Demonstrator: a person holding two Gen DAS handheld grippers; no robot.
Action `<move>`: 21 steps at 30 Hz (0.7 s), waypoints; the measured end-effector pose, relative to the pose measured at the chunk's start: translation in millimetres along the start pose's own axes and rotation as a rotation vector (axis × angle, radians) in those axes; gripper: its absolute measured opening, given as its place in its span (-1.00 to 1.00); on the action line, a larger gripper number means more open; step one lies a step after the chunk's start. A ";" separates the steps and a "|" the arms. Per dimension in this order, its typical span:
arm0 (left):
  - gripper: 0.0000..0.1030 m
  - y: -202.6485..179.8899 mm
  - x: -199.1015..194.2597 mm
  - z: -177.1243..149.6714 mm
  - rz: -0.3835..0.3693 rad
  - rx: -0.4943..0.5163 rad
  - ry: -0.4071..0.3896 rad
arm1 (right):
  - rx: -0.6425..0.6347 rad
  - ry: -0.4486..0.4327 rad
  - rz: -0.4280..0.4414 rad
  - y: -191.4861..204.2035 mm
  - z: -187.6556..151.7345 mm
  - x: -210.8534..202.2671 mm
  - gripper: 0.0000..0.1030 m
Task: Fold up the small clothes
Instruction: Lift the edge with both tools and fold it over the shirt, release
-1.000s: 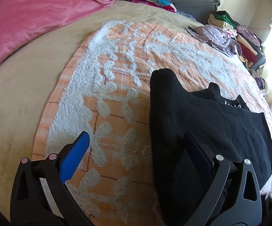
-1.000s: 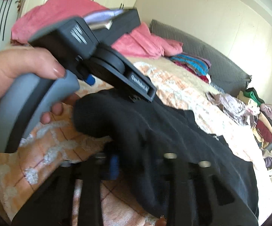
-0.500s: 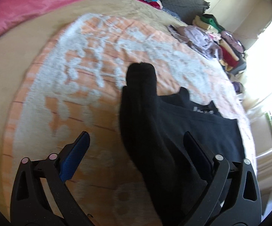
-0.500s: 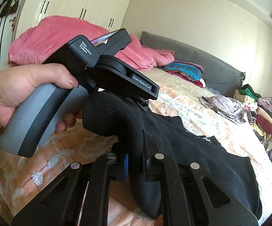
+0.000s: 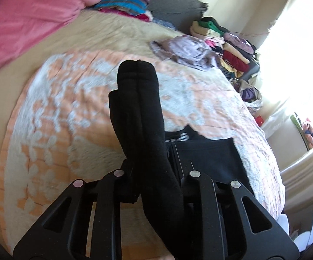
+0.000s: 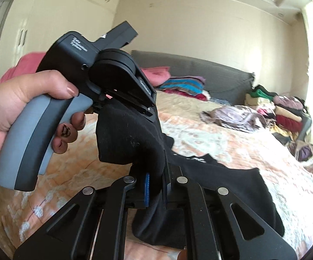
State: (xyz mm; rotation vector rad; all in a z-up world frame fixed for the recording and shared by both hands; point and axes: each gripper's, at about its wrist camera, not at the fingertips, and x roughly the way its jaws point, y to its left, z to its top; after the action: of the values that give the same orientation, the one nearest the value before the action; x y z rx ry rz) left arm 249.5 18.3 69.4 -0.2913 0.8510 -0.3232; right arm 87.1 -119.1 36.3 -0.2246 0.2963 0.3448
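A black garment point(image 5: 139, 99) lies partly on the orange-and-white blanket point(image 5: 69, 99) on the bed. One bunched end is raised, while the flat part point(image 5: 210, 156) stays on the blanket. My left gripper point(image 5: 154, 173) is closing its jaws, with the raised black fold between them and the pads against it. In the right wrist view, my right gripper point(image 6: 156, 179) is shut on the same garment point(image 6: 130, 136), its blue pads pinching the cloth. A hand point(image 6: 15, 99) holds the left gripper's grey handle point(image 6: 26, 140) just beyond, to the left.
A pink quilt point(image 5: 26, 21) covers the far left of the bed. Striped folded clothes point(image 5: 124, 4) lie by the grey headboard point(image 5: 173, 6). A crumpled lilac garment point(image 5: 184, 49) and a stack of clothes point(image 5: 232, 49) sit at the far right, near a bright window.
The left jaws went from wide open to closed around the black fold. Both grippers rose and tilted, lifting that end of the garment off the blanket.
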 end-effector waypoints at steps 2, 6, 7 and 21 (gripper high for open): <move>-0.71 -17.1 0.2 3.8 0.001 0.029 -0.002 | 0.030 -0.014 -0.020 -11.4 0.2 -7.3 -0.87; -0.71 -48.1 3.1 8.1 0.000 0.071 -0.006 | 0.075 -0.029 -0.060 -32.0 -2.6 -19.7 -0.87; -0.71 -57.2 6.0 9.3 -0.001 0.081 -0.002 | 0.087 -0.028 -0.068 -37.7 -3.4 -22.1 -0.87; -0.67 -128.6 62.6 4.0 0.004 0.160 0.089 | 0.349 0.047 -0.107 -96.5 -37.0 -28.0 -0.88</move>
State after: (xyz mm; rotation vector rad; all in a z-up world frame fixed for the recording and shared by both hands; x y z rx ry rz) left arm 270.3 -123.0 77.5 -0.1274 0.9077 -0.4005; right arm 87.9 -225.8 26.8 0.0947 0.3837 0.1778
